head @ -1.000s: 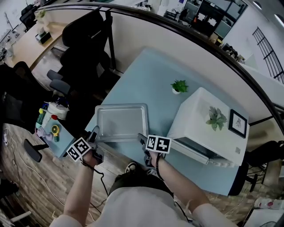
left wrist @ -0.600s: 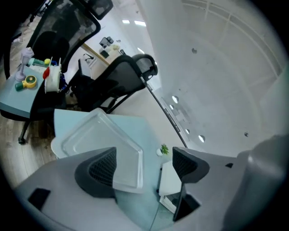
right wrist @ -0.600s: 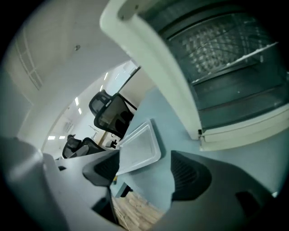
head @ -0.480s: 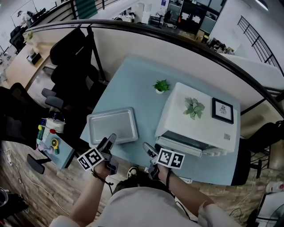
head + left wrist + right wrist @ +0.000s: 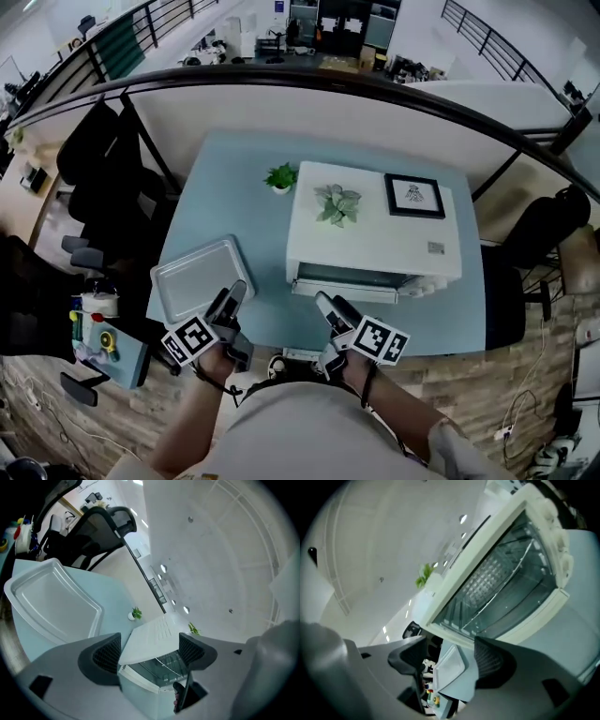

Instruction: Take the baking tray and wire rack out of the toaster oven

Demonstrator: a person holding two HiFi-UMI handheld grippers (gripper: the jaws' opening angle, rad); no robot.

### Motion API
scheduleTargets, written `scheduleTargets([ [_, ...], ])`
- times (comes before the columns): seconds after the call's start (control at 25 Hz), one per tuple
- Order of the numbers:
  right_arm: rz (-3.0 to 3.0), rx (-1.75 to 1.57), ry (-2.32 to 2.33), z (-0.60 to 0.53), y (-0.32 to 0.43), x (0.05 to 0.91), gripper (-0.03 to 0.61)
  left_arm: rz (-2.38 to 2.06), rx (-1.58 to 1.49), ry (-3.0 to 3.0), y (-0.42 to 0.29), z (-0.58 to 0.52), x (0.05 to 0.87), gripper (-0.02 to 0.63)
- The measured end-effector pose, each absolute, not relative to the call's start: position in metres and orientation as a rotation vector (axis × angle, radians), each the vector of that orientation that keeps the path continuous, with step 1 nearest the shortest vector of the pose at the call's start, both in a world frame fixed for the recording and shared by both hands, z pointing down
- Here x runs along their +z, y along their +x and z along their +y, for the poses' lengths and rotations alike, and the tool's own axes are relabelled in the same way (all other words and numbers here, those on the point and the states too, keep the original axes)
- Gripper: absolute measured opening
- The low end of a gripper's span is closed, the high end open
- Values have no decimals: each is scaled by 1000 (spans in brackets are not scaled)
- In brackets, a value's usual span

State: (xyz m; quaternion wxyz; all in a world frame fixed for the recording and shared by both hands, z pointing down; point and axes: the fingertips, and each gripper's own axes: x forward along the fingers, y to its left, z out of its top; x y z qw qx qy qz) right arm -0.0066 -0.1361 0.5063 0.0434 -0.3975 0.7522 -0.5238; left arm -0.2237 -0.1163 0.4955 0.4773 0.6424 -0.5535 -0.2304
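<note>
A white, box-shaped toaster oven (image 5: pixel 370 234) is seen on the pale blue, smooth counter (image 5: pixel 234 169), toward its right edge. The baking tray (image 5: pixel 194 278), a rectangle of dull silver metal with rounded corners and a raised rim, is laid flat and empty at the counter's near left corner, well apart from the oven. The wire rack (image 5: pixel 485 581) is made out as a fine metal grid inside the oven, behind its glass front. On the oven's top a green succulent (image 5: pixel 337 203) and a black-framed picture (image 5: pixel 413 194) are set; its print is too small to be read. A small potted plant (image 5: pixel 280 176) is placed just beside the oven's far left corner.

The left gripper (image 5: pixel 150 651) is held over the counter's near edge and aimed at the oven, its dark, grid-textured fingers (image 5: pixel 105 653) spread with nothing grasped. The right gripper (image 5: pixel 447 660) is held likewise; its fingers (image 5: pixel 490 658) have just been closing but are parted and empty. Each gripper is topped by a cube (image 5: pixel 380 339) printed with black-and-white square markers.
</note>
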Motion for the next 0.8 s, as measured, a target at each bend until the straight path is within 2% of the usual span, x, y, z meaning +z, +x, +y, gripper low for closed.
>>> scheduleTargets([
  [0.32,2073,-1568,-1322,-114,72,499,308,-1198,-498,1625,-153,-125,491,371],
  [0.6,1896,-1659,-1354,-97,108,512,288,-1109,-449,1637,-108,-135,497,371],
  [0.8,1891,-1625,-1395,-106,130,514,268,-1011,-556,1480,-84,-141,508,370],
])
